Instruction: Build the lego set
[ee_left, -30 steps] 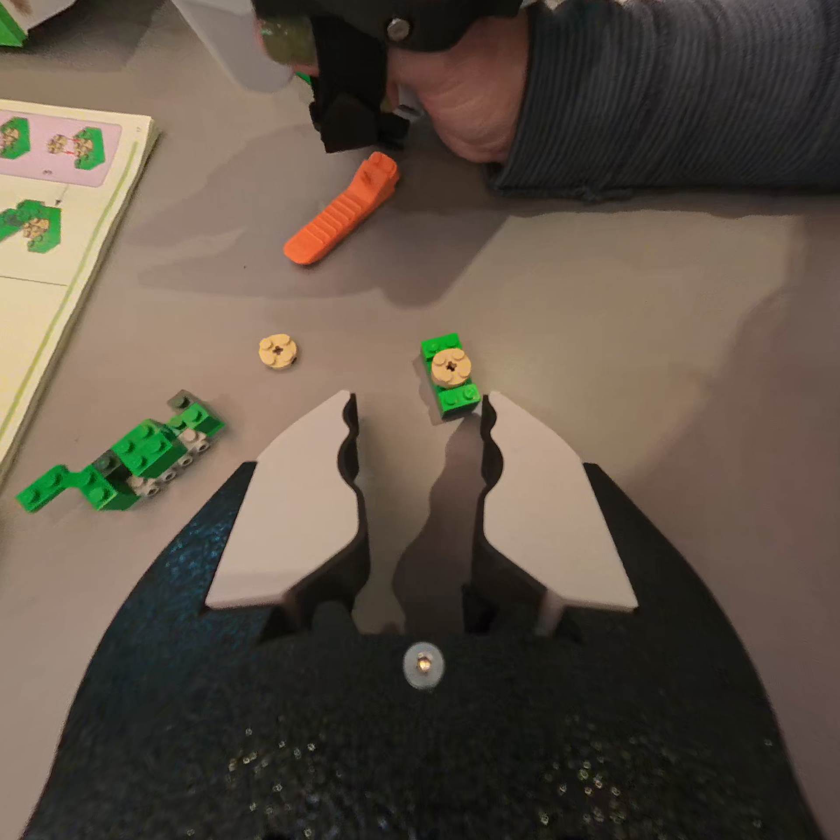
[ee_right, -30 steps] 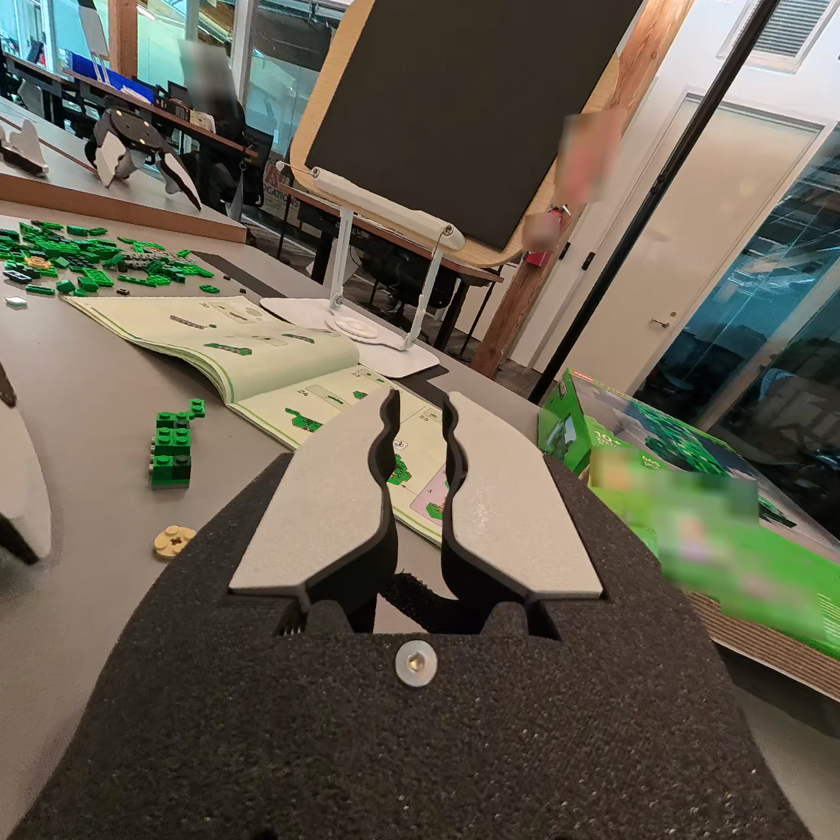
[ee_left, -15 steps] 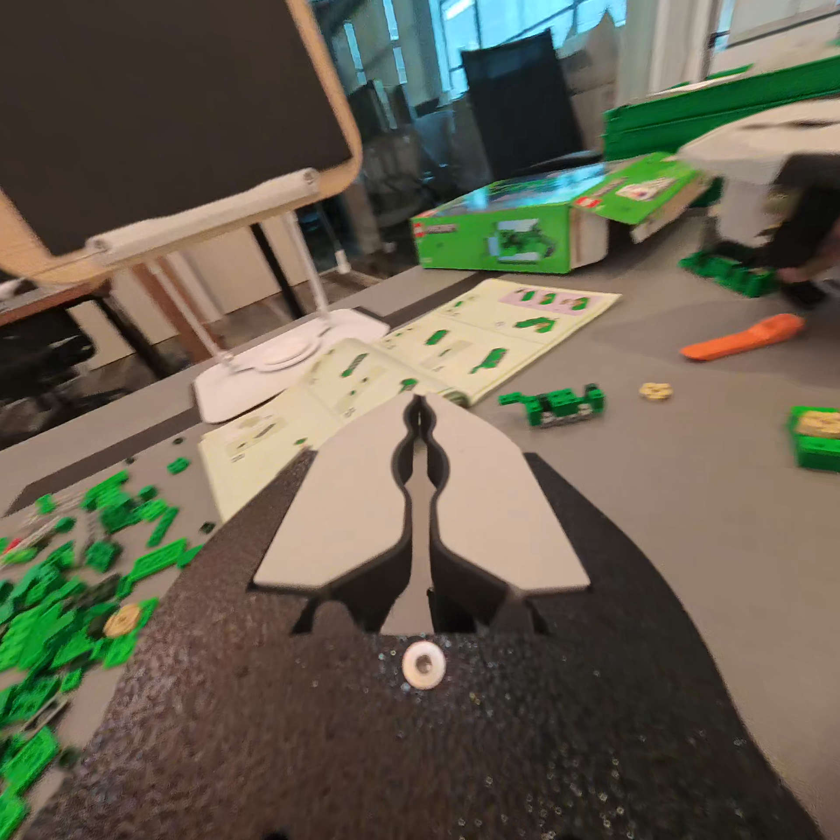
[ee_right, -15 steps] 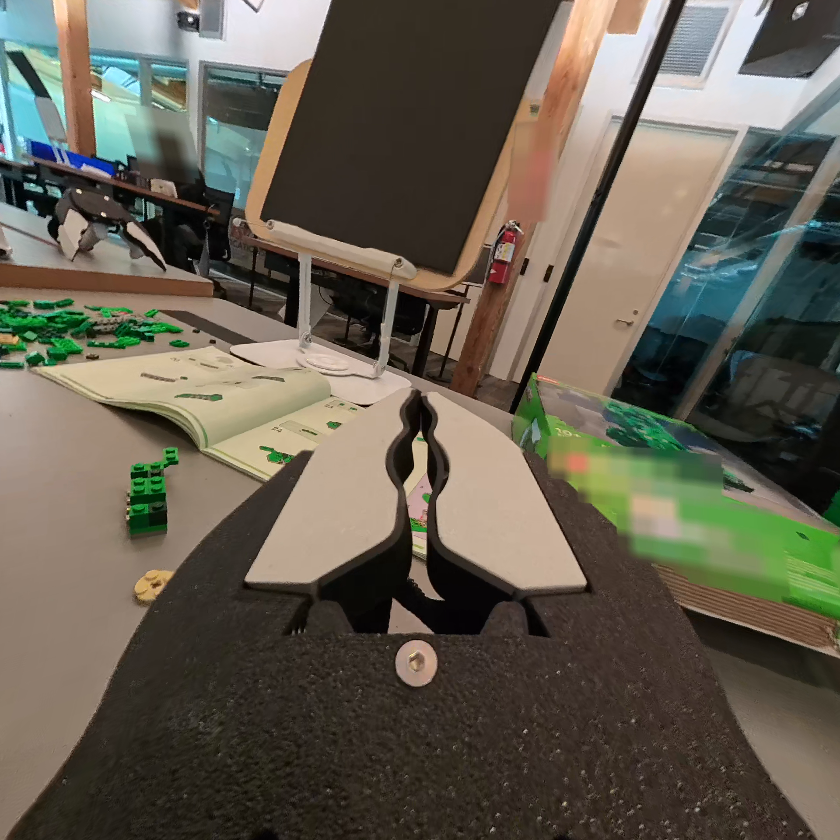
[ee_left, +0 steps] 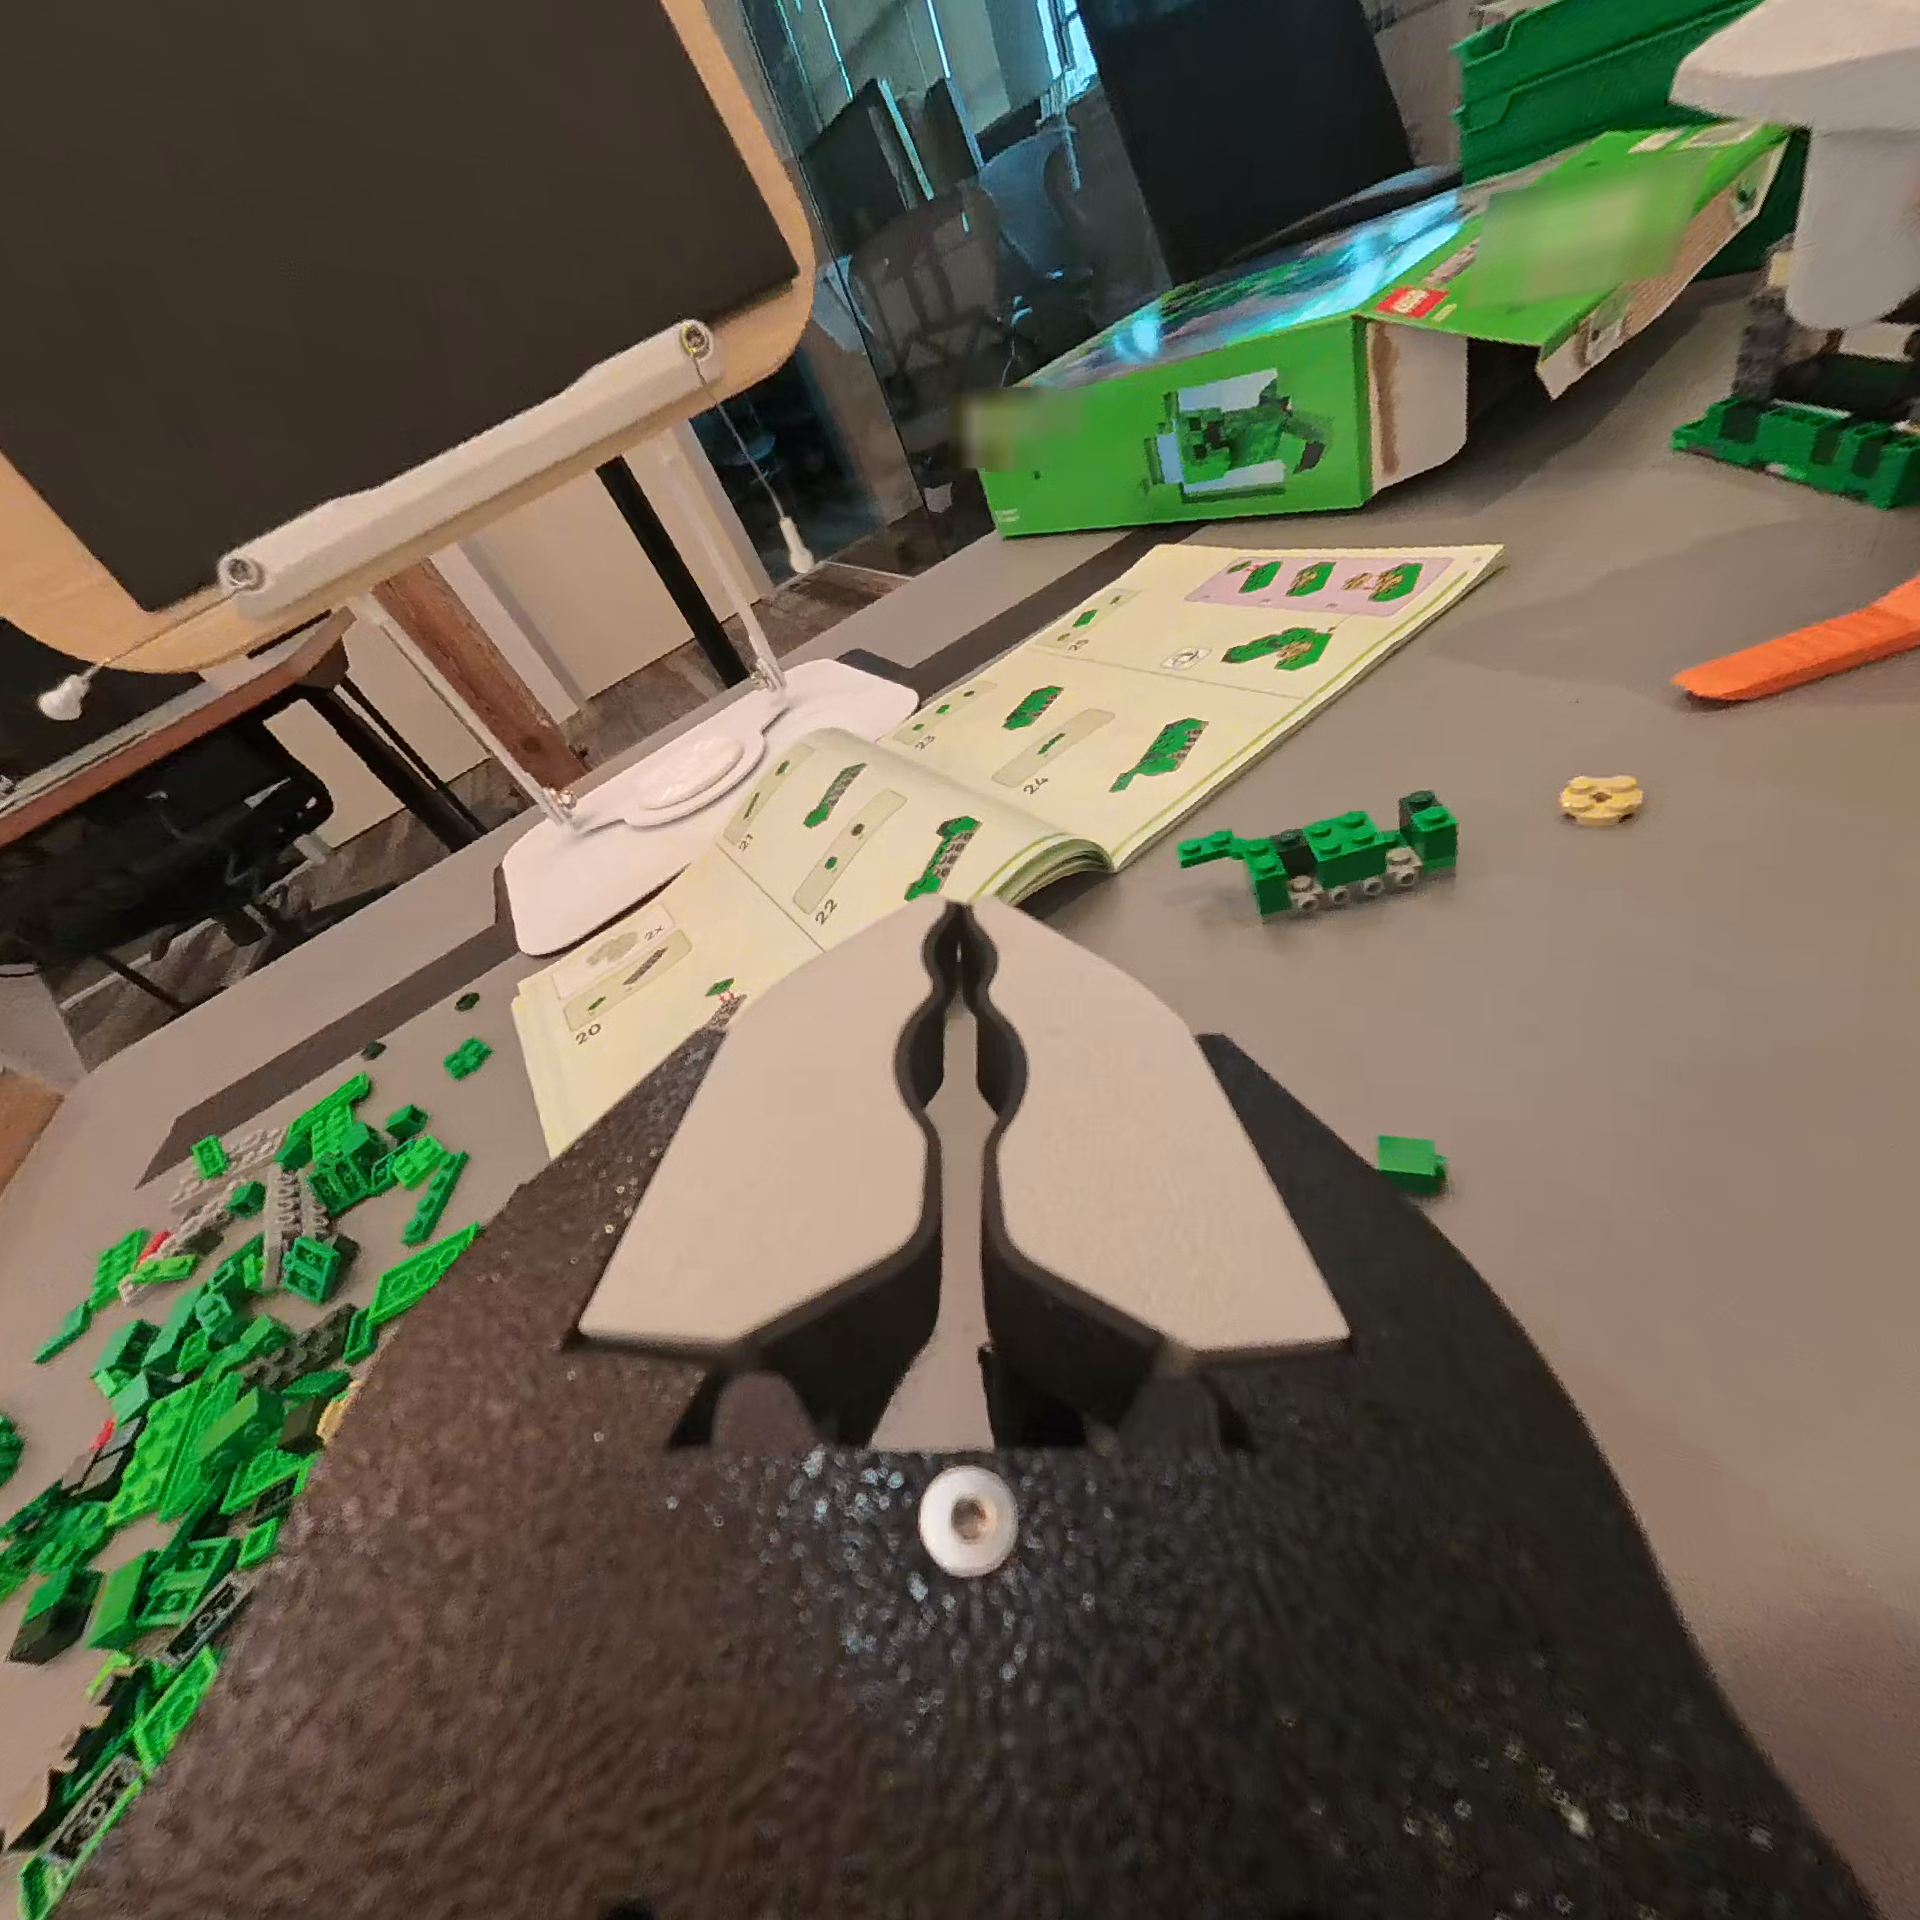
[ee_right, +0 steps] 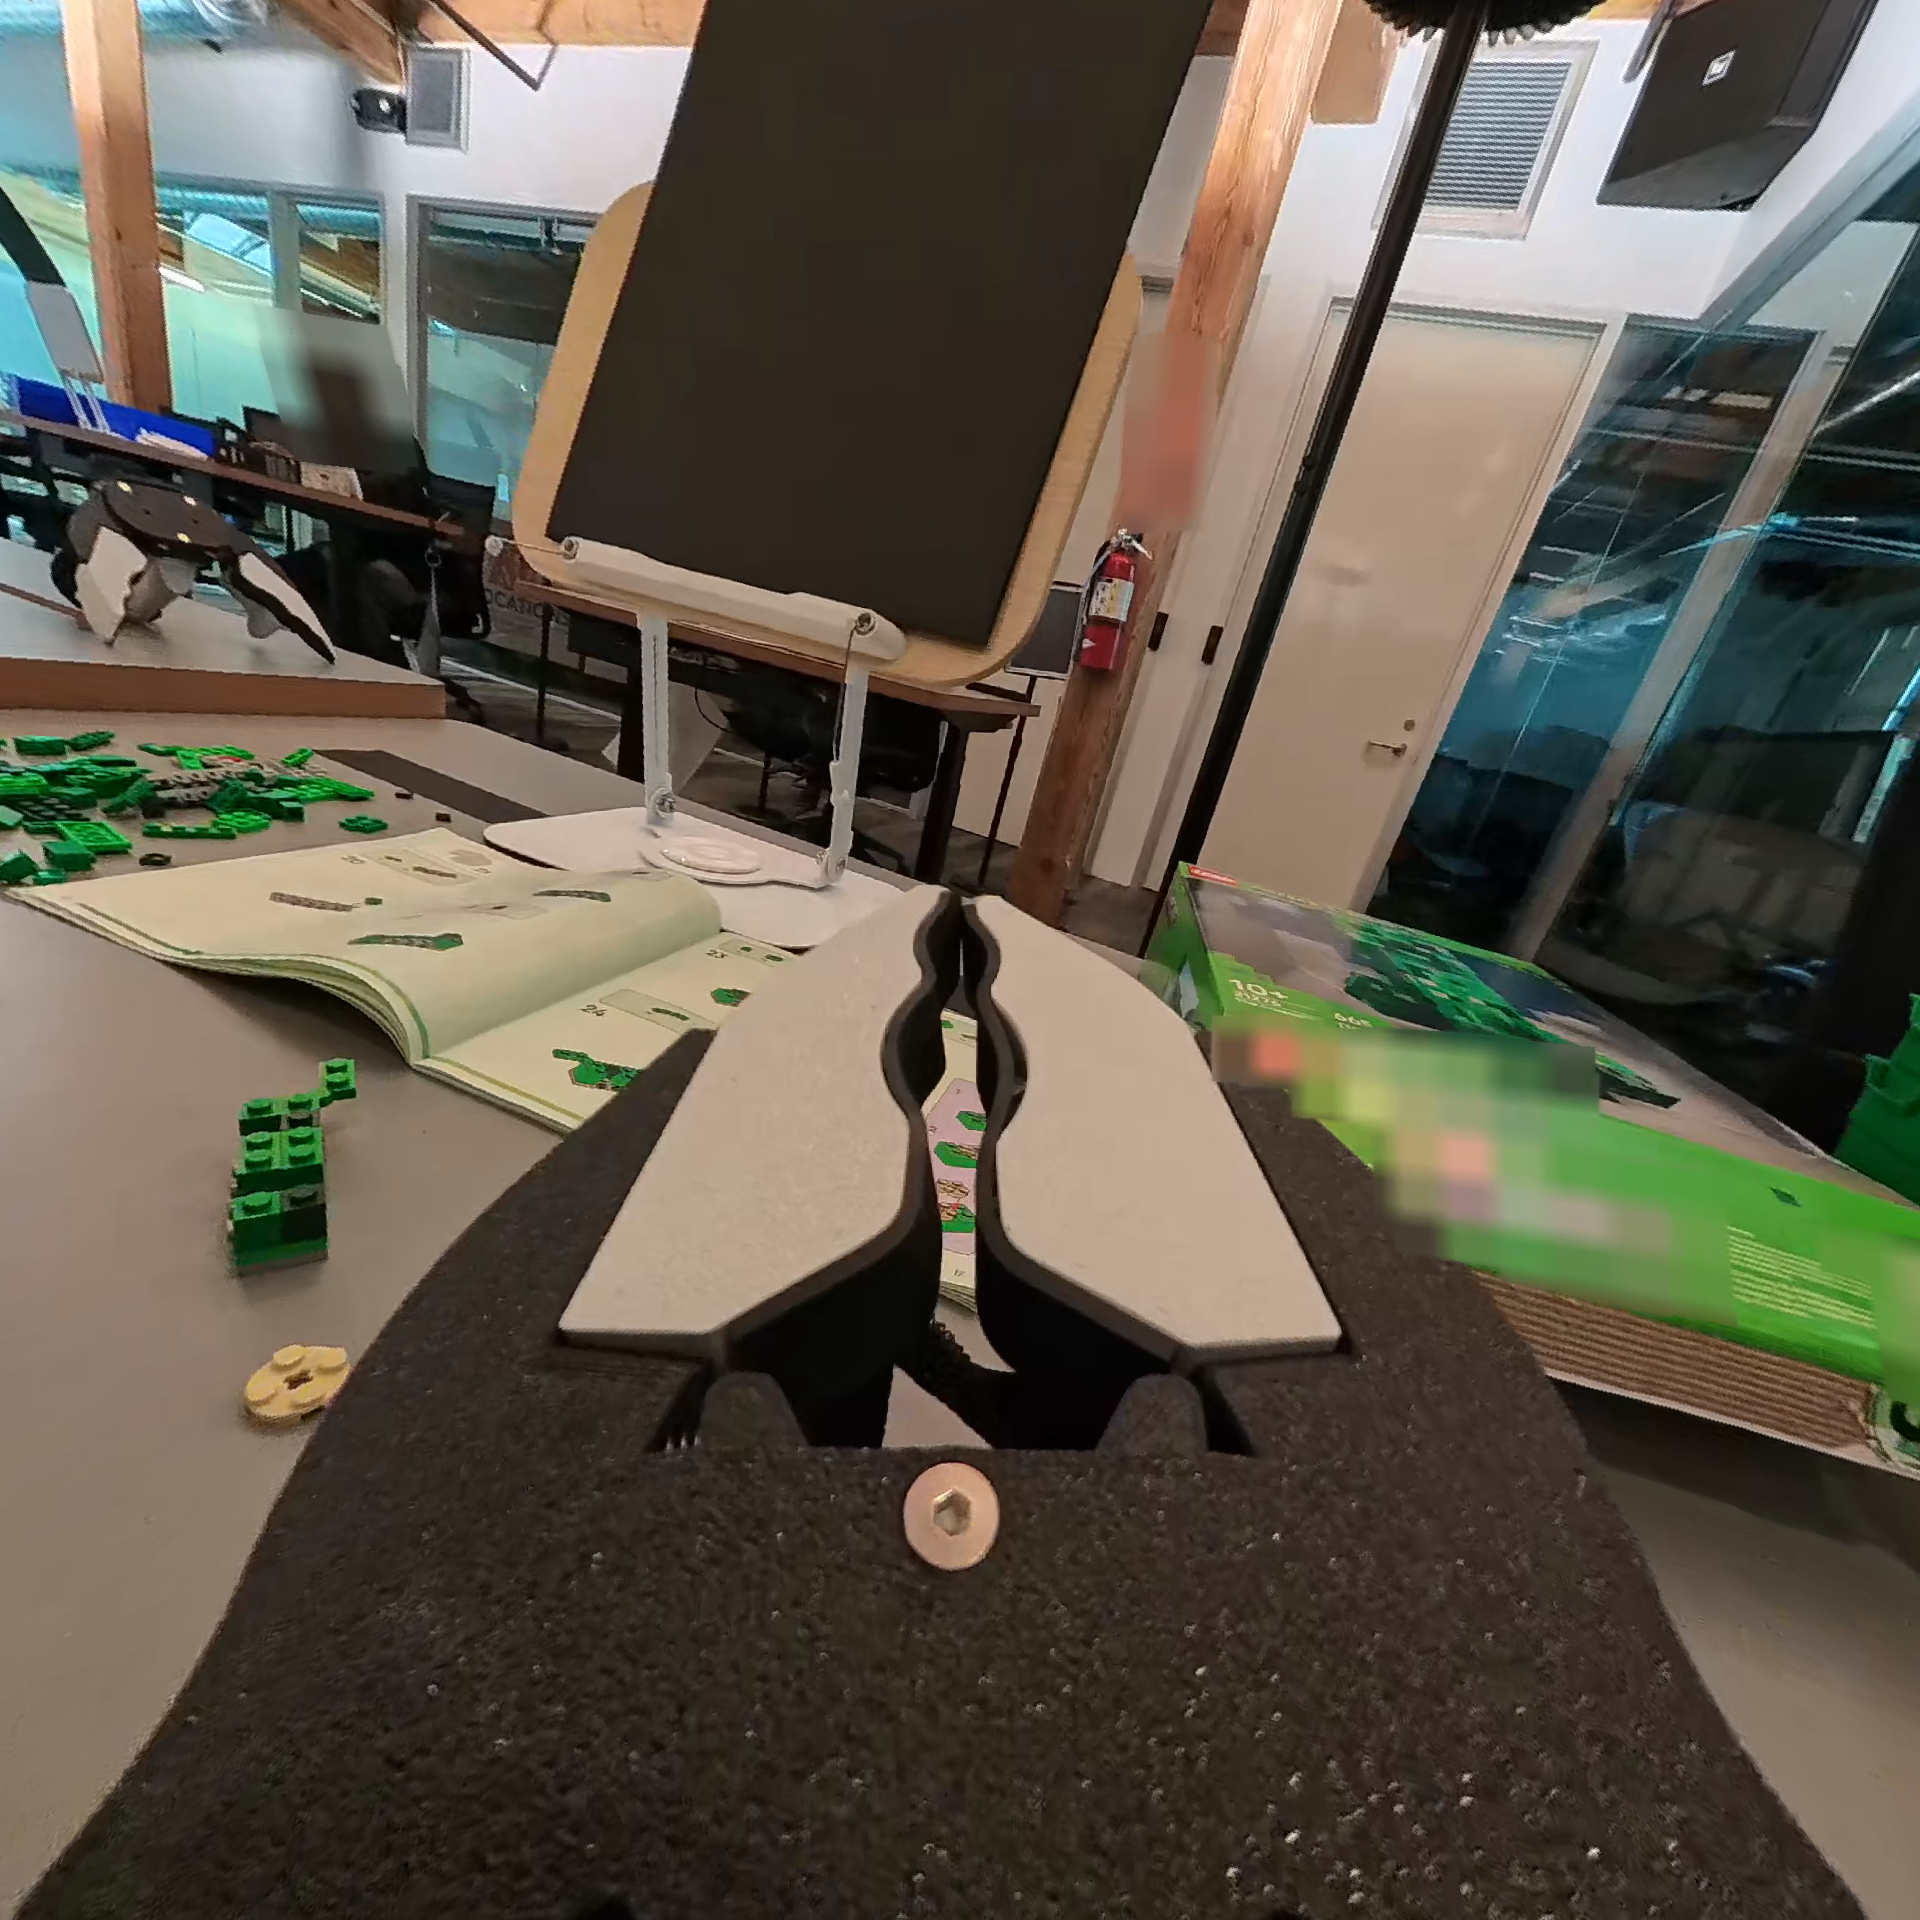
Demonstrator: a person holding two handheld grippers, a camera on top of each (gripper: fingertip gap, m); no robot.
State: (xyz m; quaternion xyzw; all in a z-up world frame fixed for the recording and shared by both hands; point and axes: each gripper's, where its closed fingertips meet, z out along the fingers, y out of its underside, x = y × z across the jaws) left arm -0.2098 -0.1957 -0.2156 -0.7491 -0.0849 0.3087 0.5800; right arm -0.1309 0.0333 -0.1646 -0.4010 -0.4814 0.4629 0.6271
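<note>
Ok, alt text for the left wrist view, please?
The shut, empty grey-fingered left gripper hangs over a grey table, pointing at an open pale-green instruction booklet. A heap of loose green bricks lies left; a small green-and-grey brick assembly and tan round plate lie right.

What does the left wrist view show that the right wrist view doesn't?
Only the left wrist view shows the orange brick separator and a lone dark green brick. Only the right wrist view shows a red fire extinguisher and a spare gripper on the next table. Both show the open instruction booklet, the green sub-assembly, the tan round plate, the loose green pieces and the green box.
</note>
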